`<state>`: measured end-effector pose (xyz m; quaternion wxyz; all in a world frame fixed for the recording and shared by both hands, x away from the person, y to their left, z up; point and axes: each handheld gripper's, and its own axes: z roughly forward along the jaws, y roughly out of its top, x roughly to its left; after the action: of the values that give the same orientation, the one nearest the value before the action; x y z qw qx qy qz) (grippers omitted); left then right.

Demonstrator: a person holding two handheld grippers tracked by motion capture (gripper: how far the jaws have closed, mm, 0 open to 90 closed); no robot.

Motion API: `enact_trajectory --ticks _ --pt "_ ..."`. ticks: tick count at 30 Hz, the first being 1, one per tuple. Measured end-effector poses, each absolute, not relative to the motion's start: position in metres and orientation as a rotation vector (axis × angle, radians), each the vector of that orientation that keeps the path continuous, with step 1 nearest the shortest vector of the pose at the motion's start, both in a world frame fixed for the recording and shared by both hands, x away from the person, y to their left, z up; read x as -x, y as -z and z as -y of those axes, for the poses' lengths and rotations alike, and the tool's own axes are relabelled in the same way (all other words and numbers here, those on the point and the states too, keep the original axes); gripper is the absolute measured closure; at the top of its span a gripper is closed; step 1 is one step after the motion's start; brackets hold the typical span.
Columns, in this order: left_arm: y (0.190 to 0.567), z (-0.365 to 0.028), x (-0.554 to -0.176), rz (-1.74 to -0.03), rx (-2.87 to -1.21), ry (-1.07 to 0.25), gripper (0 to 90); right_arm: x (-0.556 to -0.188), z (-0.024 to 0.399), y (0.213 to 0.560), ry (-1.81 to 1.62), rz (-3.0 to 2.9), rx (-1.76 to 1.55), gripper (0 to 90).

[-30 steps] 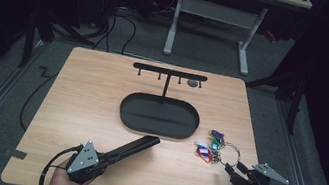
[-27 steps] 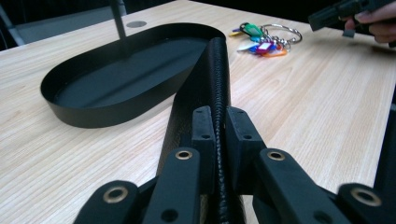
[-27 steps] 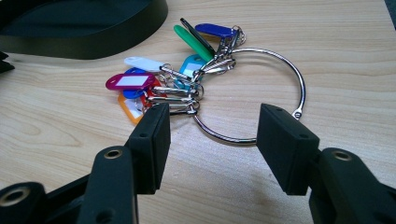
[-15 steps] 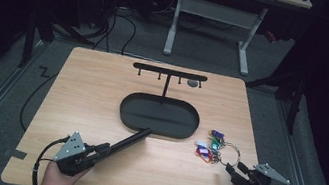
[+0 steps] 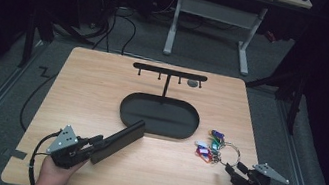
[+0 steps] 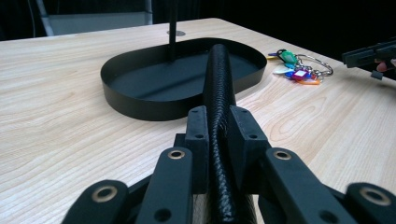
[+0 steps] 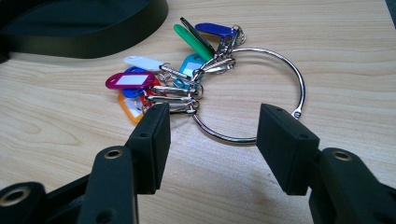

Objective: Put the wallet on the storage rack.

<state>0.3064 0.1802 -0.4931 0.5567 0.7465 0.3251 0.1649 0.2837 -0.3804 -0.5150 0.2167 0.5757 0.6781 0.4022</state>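
A long black textured case lies between the jaws of my left gripper, near the table's front left. Its far end reaches the rim of the black oval tray. In the left gripper view the case runs edge-on between the pads, which still touch its sides; the jaws have just been opening. A metal ring with several coloured key tags lies right of the tray. My right gripper stands open just short of it, and the ring lies beyond the gap of the right gripper.
A black hook rack stands on a post at the back of the tray. A small grey disc lies near the table's far edge. Cables and a white desk frame are on the floor behind.
My left hand has moved left along the front of the table, carrying the black case with it; the case's far end has slid left along the tray's rim. The right gripper has stayed still.
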Motion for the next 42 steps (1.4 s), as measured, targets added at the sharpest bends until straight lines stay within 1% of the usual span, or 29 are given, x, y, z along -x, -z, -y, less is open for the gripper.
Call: enact_trajectory --ticks 5,9,14,16,17,28,32,37,40,42 --pt "0.493 -0.181 -0.306 -0.772 -1.762 -0.407 76.7 -0.284 0.380 0.515 -1.114 -1.881 -1.598 45.1" --pt "0.493 -0.182 -0.307 -0.781 -1.761 -0.402 70.2 -0.284 0.380 0.515 -1.114 -1.882 -1.598 45.2" --pt "0.493 -0.182 -0.306 -0.776 -1.766 -0.398 65.6 -0.284 0.380 0.515 -1.114 -1.880 -1.595 45.1" --pt "0.494 -0.181 -0.306 -0.772 -1.789 -0.403 64.2 -0.284 0.380 0.515 -1.115 -1.880 -1.596 45.2" --pt "0.497 -0.176 -0.305 -0.759 -1.840 -0.431 63.4 -0.284 0.380 0.515 -1.116 -1.880 -1.596 45.2" --pt "0.500 -0.165 -0.304 -0.718 -1.946 -0.510 59.9 -0.283 0.379 0.516 -1.116 -1.887 -1.598 45.5" --pt "0.504 -0.162 -0.308 -0.717 -2.019 -0.519 57.3 -0.281 0.381 0.515 -1.117 -1.880 -1.603 45.7" --pt "0.500 -0.161 -0.310 -0.718 -2.045 -0.541 52.5 -0.278 0.381 0.515 -1.116 -1.882 -1.592 45.9" --pt "0.495 -0.160 -0.310 -0.713 -2.065 -0.536 52.4 -0.277 0.382 0.515 -1.112 -1.878 -1.597 45.9" --pt "0.488 -0.157 -0.309 -0.704 -2.100 -0.513 54.8 -0.275 0.384 0.515 -1.117 -1.872 -1.599 46.2"
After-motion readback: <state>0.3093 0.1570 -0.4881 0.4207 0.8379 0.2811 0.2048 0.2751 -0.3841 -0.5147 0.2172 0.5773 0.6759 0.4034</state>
